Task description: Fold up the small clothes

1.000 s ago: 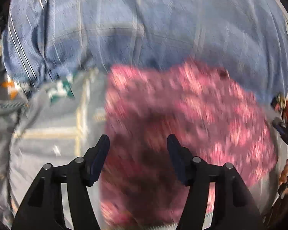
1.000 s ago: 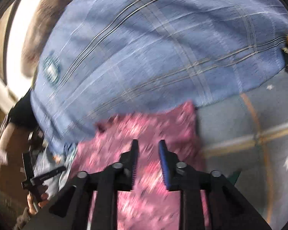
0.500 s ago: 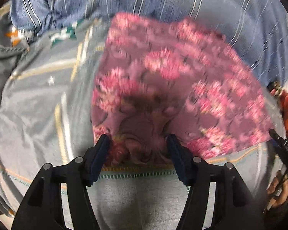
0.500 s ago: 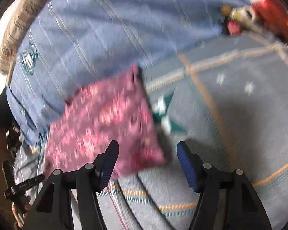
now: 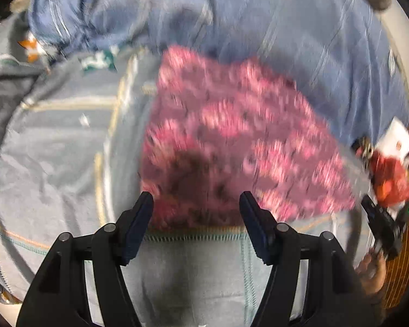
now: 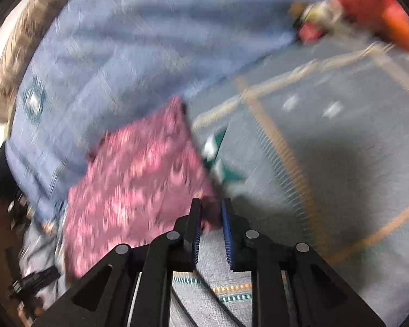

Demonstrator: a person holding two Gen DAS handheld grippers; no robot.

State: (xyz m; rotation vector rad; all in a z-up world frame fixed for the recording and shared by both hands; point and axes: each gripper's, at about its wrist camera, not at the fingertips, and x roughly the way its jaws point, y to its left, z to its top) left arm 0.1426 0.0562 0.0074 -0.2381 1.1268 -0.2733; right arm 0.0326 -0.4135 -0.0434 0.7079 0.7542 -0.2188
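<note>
A folded pink floral cloth (image 5: pixel 231 147) lies on a grey patterned blanket (image 5: pixel 68 150), its far edge against a blue striped cover (image 5: pixel 286 27). My left gripper (image 5: pixel 196 209) is open, its fingers straddling the cloth's near edge just above it. In the right wrist view the same cloth (image 6: pixel 133 185) lies to the left, and my right gripper (image 6: pixel 210 212) is nearly closed at the cloth's near right corner; a bit of pink fabric sits between the pads. Both views are motion-blurred.
A red toy-like object (image 5: pixel 390 174) and a white card (image 5: pixel 395 136) lie at the right edge of the bed. The red object also shows in the right wrist view (image 6: pixel 379 8) at far right. The blue cover (image 6: pixel 150 41) fills the far side.
My right gripper went from wide open beside the cloth to nearly closed on its near right corner. My left gripper stayed open and the view tilted back slightly.
</note>
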